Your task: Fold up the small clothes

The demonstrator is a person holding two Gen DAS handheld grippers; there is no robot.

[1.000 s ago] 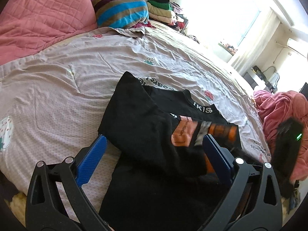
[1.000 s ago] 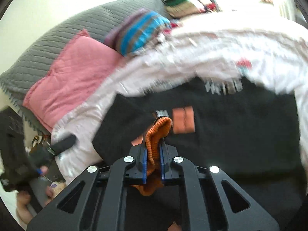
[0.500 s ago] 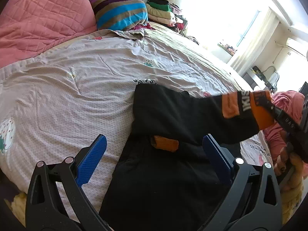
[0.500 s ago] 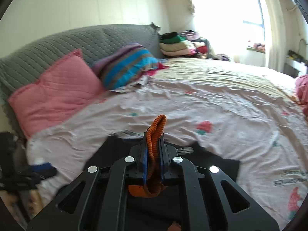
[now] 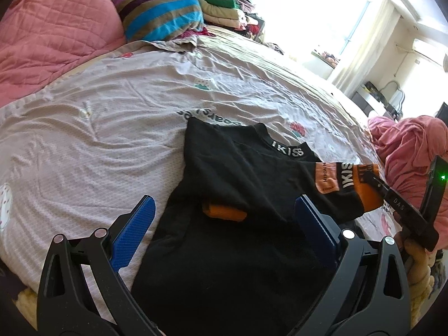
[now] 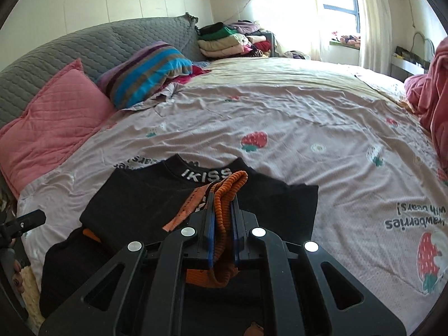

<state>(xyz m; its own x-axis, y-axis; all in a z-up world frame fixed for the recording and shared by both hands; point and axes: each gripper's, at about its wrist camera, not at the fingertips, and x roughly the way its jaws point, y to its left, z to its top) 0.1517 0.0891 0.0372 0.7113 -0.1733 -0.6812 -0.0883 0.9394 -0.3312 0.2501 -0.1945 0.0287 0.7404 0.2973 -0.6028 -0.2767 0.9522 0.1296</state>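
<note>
Sleeve (image 5: 330, 193) swung rightward; orange cuff (image 6: 224, 212) between jaws.

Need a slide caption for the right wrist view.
Right hand-held gripper shut on the black top's orange cuff, over the strawberry-print sheet.

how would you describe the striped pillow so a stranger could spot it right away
Start at the grey quilted headboard behind the bed. Leaning against it, right of the plain pink quilted pillow, lies the plump striped pillow. It alone carries bold bands of bright blue, purple and brown.
</note>
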